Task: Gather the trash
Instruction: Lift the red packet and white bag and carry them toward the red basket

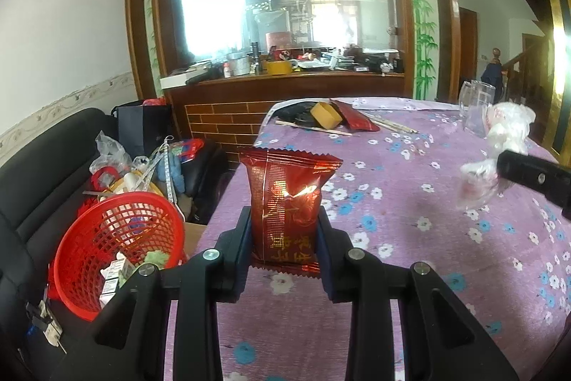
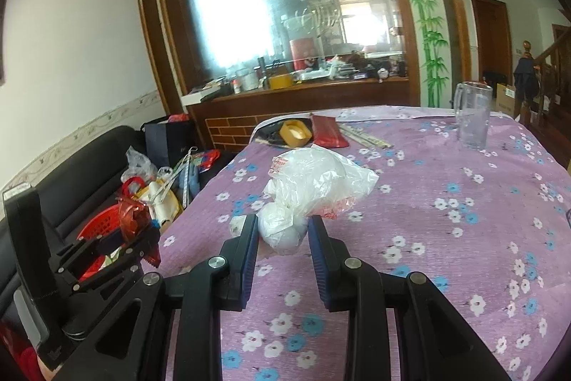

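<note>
Over the left edge of a table (image 1: 410,174) covered in purple floral cloth, the left hand-held gripper (image 1: 284,231) grips a red foil snack packet (image 1: 283,199) upright between its two fingers. Just left of it, below the table edge, a red mesh basket (image 1: 117,238) sits on a black sofa (image 1: 39,174), with small boxes inside. Farther right, the right hand-held gripper (image 2: 282,231) pinches a crumpled white plastic bag (image 2: 314,188) above the cloth. At the far end lie a yellow tape roll (image 2: 294,132) and a red pouch (image 2: 328,131); a clear glass mug (image 2: 473,116) stands to the right.
</note>
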Available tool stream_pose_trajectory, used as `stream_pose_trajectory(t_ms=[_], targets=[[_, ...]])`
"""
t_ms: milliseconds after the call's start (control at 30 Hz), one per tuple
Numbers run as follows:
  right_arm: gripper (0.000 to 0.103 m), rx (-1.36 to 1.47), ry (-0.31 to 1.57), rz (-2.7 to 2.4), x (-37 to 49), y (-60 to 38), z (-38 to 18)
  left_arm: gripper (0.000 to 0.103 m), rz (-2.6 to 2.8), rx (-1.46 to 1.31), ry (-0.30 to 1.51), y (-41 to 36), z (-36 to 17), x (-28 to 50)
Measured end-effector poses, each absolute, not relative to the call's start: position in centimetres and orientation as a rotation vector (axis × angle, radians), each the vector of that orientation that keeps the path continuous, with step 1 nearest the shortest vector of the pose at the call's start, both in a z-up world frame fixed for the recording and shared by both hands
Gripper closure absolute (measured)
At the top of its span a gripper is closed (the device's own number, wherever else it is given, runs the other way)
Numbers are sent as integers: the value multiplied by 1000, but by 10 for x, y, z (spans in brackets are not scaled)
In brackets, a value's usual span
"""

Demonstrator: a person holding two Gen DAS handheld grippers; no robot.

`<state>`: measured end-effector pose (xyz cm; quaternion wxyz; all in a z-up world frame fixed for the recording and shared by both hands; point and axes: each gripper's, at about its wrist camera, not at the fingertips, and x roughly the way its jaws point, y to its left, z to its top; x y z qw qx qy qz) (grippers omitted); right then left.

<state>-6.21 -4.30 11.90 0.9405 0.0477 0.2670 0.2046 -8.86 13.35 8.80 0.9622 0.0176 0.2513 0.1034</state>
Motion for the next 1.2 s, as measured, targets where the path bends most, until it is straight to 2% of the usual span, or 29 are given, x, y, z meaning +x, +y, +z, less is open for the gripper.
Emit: stream_pose_trajectory(t_ms=[533, 1200], targets=[[72, 2, 573, 525, -58, 21, 110, 72, 284, -23, 510, 179, 88, -98], [72, -42, 569, 580, -48, 55, 111, 72, 360, -90, 499, 227, 93, -108]])
